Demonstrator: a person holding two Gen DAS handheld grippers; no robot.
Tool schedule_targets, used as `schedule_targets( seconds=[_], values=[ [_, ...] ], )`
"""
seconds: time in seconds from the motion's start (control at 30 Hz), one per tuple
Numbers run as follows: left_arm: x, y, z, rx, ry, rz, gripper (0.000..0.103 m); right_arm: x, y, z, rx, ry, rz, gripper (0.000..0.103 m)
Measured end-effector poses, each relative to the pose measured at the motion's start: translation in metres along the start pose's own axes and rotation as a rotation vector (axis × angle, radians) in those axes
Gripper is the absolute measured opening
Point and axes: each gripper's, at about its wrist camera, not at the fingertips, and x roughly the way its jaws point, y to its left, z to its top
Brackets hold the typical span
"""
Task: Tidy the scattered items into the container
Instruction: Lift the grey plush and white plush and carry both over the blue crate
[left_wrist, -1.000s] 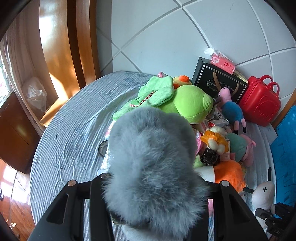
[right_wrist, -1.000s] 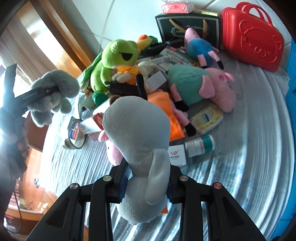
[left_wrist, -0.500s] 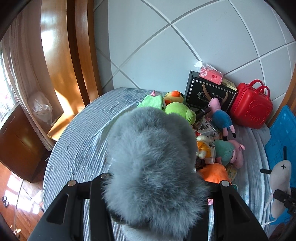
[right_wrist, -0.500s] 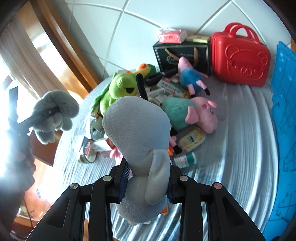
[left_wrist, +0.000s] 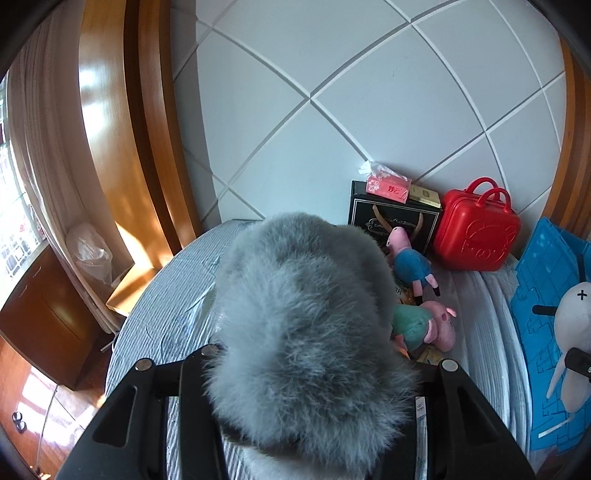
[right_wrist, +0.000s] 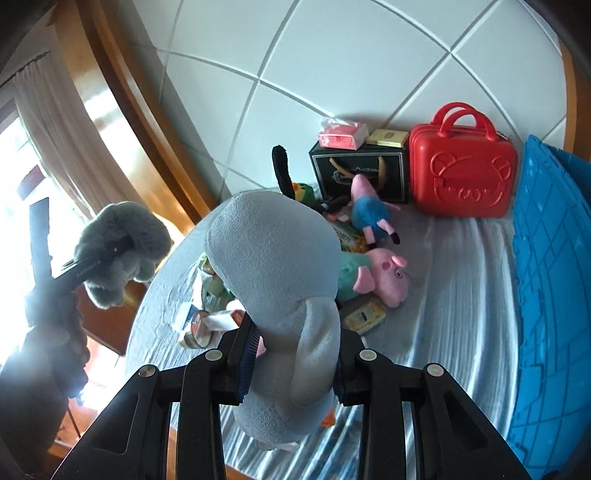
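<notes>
My left gripper (left_wrist: 306, 373) is shut on a fluffy grey plush toy (left_wrist: 306, 325) that fills the middle of the left wrist view; it also shows in the right wrist view (right_wrist: 118, 251), held high at the left. My right gripper (right_wrist: 295, 350) is shut on a smooth pale grey plush (right_wrist: 277, 266) with a black ear; it also shows in the left wrist view (left_wrist: 572, 332) at the right edge. Both are held above the bed. A blue plastic container (right_wrist: 546, 258) stands at the right. Scattered toys lie below, partly hidden.
On the striped bed (right_wrist: 461, 295) lie a pink pig plush (right_wrist: 384, 277), a blue-dressed pig plush (right_wrist: 369, 210), boxes and a tin. A red case (right_wrist: 461, 173) and a black gift bag (right_wrist: 358, 170) stand against the tiled wall. A wooden cabinet (left_wrist: 44, 314) is left of the bed.
Both grippers have risen and pulled back from the pile with their plush toys still held. The toys on the bed look smaller and the blue container has come into view at the right.
</notes>
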Motion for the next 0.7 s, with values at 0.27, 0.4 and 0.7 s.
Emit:
schedule_targets(
  seconds=[0.27, 0.4, 0.7],
  values=[
    [-0.035, -0.023, 0.011, -0.007, -0.038, 0.003, 0.041, -0.027, -0.013, 0.003, -0.001, -0.027, -0.001, 0.033],
    [-0.049, -0.033, 0.010, -0.009, -0.055, -0.002, 0.041, -0.038, -0.016, 0.003, -0.002, -0.036, 0.003, 0.033],
    [-0.076, -0.054, 0.010, -0.009, -0.080, 0.013, 0.041, -0.060, -0.025, 0.006, -0.006, -0.063, 0.035, 0.033]
  ],
)
